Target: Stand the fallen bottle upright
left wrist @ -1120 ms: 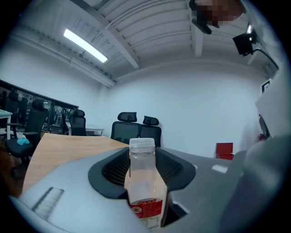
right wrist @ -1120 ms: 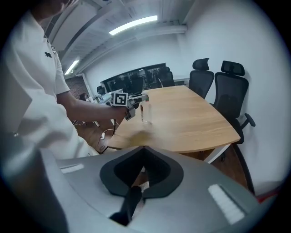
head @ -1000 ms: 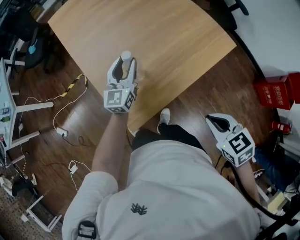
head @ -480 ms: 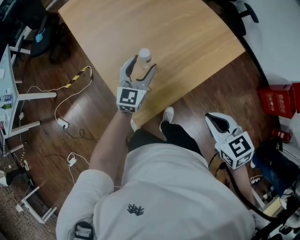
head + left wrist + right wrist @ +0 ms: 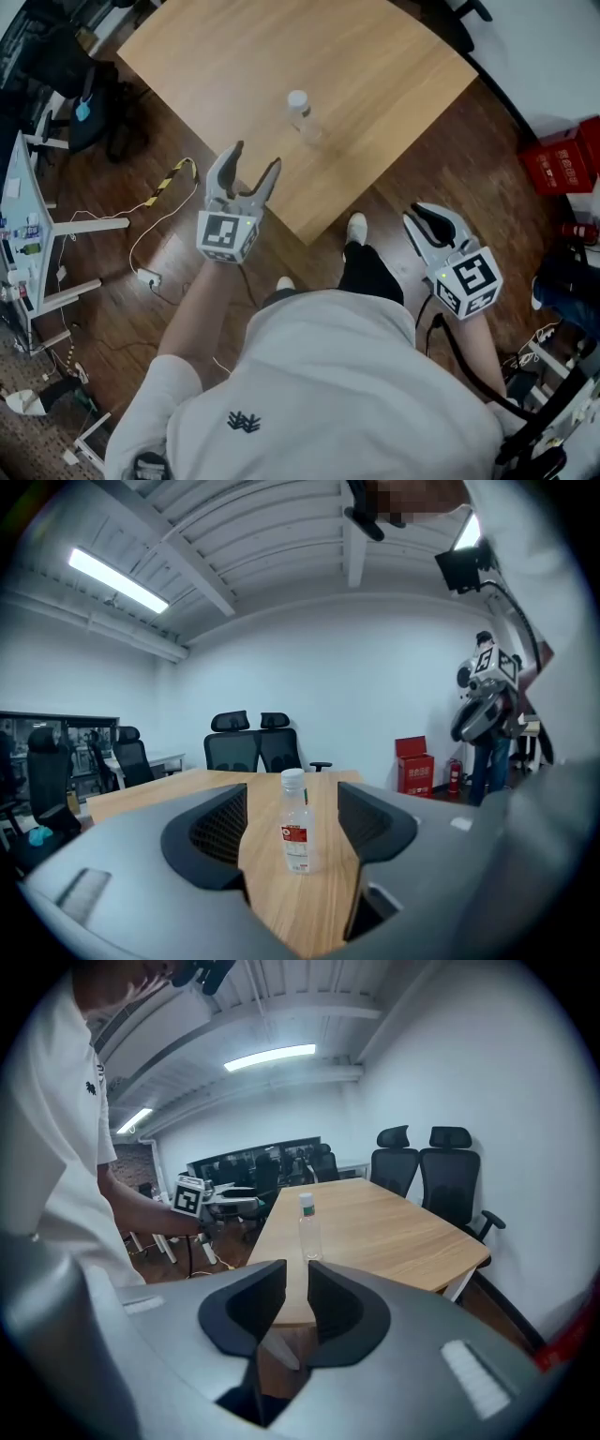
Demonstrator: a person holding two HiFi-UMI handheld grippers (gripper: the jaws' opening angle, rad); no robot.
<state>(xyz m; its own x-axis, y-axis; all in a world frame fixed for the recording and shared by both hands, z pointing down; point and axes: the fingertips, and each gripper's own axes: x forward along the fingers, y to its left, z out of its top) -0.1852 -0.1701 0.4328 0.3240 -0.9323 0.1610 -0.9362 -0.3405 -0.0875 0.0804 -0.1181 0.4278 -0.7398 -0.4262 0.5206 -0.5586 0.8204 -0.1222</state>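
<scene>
A clear plastic bottle (image 5: 298, 112) with a white cap stands upright on the wooden table (image 5: 375, 56), a little in from its near edge. My left gripper (image 5: 255, 157) hangs off that edge over the floor, pointing at the bottle (image 5: 295, 822); its jaws are opening wide, nothing between them, well apart from the bottle. My right gripper (image 5: 412, 217) is low at the right over the floor, its jaws opening with a narrow empty gap (image 5: 297, 1274). The bottle (image 5: 307, 1227) stands far beyond it.
Red boxes (image 5: 562, 155) sit by the wall at right. Cables and striped tape (image 5: 150, 202) lie on the wood floor at left, beside a white desk frame (image 5: 28, 216). Black office chairs (image 5: 253, 752) stand behind the table. The person's shoe (image 5: 356, 227) is near the table's corner.
The left gripper let go of the bottle, opened wide and drew back off the table edge. The bottle stays standing. The right gripper's jaws parted slightly.
</scene>
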